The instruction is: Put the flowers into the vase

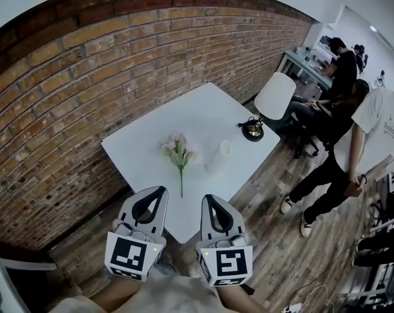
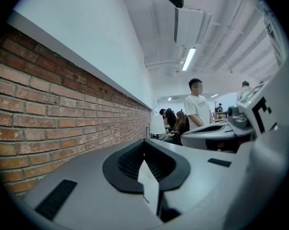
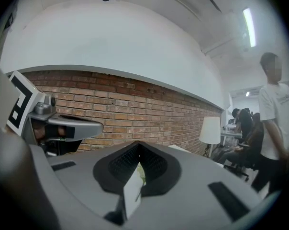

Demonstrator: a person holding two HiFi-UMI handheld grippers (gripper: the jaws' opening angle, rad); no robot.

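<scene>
Head view: the left hand-held gripper (image 1: 159,194) and the right hand-held gripper (image 1: 208,201) sit side by side at the near edge of the desk (image 1: 203,109), jaws closed and empty. The flowers (image 1: 178,150) lie just ahead between them, stem end nearest. The vase (image 1: 220,156) stands right of the blooms, on the right hand's side

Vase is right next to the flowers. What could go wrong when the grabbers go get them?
The vase stands close beside the flowers, so a gripper reaching for the stem might knock it over. Both the left gripper and right gripper are shut. Unless they open first, they'd probably just push the flowers along the table.
</scene>
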